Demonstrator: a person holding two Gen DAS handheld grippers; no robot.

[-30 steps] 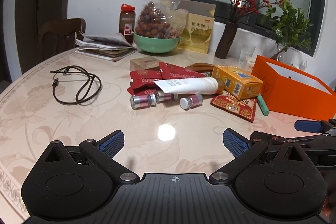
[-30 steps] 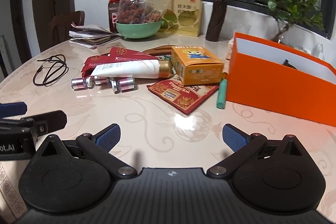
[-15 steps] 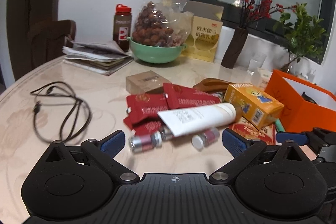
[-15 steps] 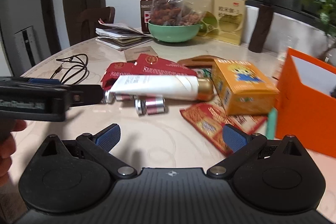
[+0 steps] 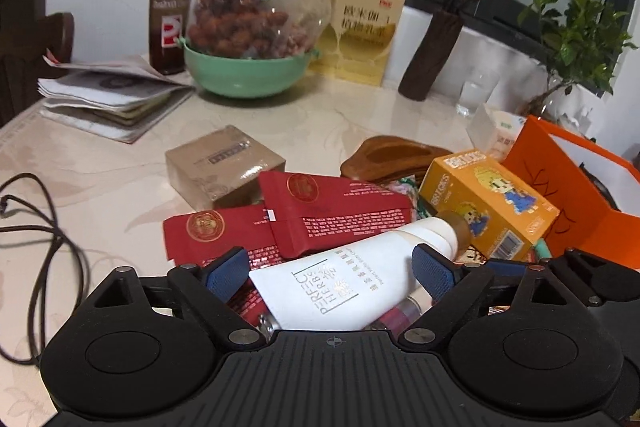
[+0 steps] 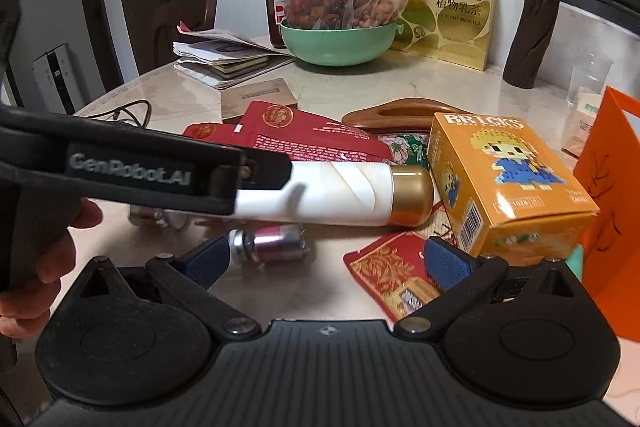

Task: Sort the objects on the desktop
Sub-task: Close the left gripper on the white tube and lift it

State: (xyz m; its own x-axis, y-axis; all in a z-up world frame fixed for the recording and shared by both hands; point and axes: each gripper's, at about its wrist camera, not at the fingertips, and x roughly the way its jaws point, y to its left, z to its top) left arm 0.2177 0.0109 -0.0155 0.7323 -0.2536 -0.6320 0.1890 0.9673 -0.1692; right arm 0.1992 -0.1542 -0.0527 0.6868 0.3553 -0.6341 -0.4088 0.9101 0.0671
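A white tube with a gold cap [image 5: 352, 267] lies across red packets [image 5: 320, 215] in the pile. My left gripper [image 5: 330, 269] is open, its fingers on either side of the tube's flat end. In the right wrist view the tube [image 6: 340, 193] lies behind the left gripper's finger [image 6: 140, 167]. My right gripper [image 6: 324, 261] is open and empty over the table, near a small pink vial [image 6: 268, 241] and a red patterned sachet [image 6: 392, 275]. A yellow bricks box [image 6: 504, 187] and an orange box [image 5: 576, 195] stand to the right.
A brown carton [image 5: 224, 167], a wooden comb [image 6: 396, 111] and a black cable [image 5: 44, 239] lie around the pile. A green bowl with bagged snacks [image 5: 248, 75], a bottle [image 5: 168, 23], papers [image 5: 112, 99], a vase [image 5: 432, 55] and a glass [image 5: 476, 95] stand behind.
Both grippers have moved forward to the pile. The left gripper's fingers now straddle the white tube. The right gripper has come close to the pink vial and the red sachet.
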